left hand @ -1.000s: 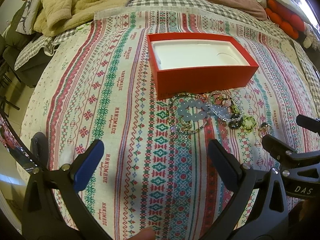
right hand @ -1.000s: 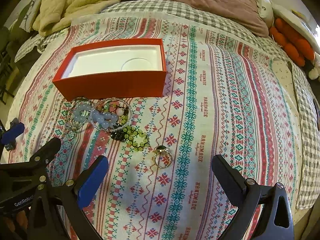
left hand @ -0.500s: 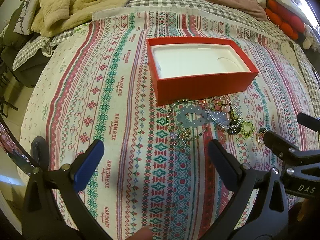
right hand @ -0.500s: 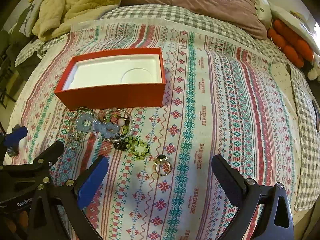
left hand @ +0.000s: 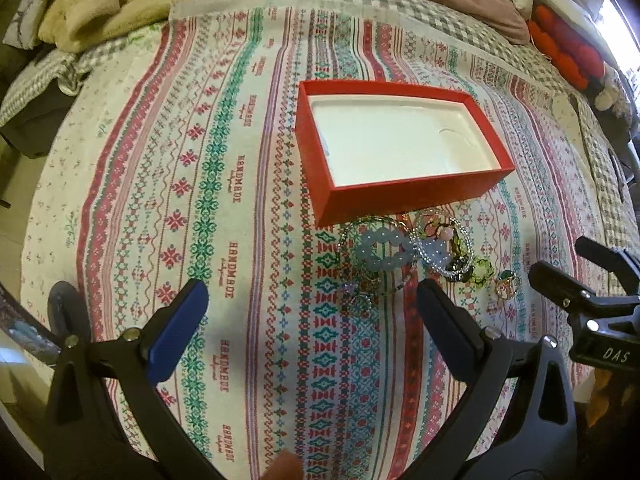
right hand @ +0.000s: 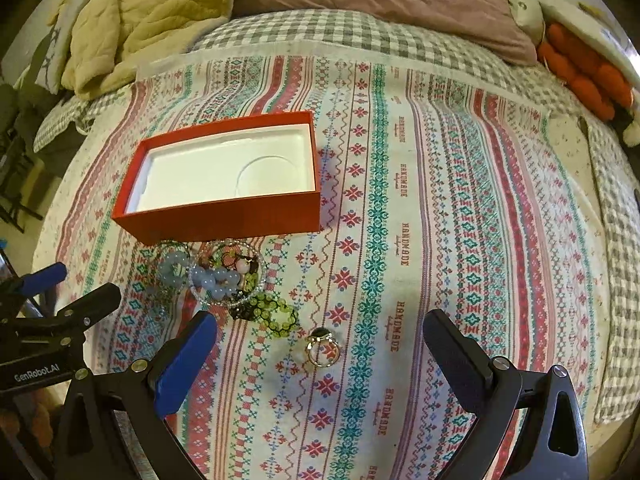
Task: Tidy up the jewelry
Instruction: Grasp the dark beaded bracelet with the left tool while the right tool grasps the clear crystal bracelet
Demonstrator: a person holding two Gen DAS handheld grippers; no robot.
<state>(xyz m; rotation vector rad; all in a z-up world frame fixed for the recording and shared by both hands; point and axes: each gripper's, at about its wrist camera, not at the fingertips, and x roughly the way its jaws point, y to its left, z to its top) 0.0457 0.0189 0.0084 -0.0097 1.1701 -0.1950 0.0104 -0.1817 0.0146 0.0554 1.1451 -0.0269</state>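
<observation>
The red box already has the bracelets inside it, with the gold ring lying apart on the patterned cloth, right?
Not quite: the red box is empty. The bracelets lie on the patterned cloth in front of it, as the right wrist view shows. The gold ring does lie apart.

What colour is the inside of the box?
White inside the red box, best seen in the right wrist view.

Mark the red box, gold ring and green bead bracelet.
red box (right hand: 240,220), right wrist view, near outer wall.
gold ring (right hand: 322,350), right wrist view, the band.
green bead bracelet (right hand: 280,316), right wrist view, bead loop.
</observation>
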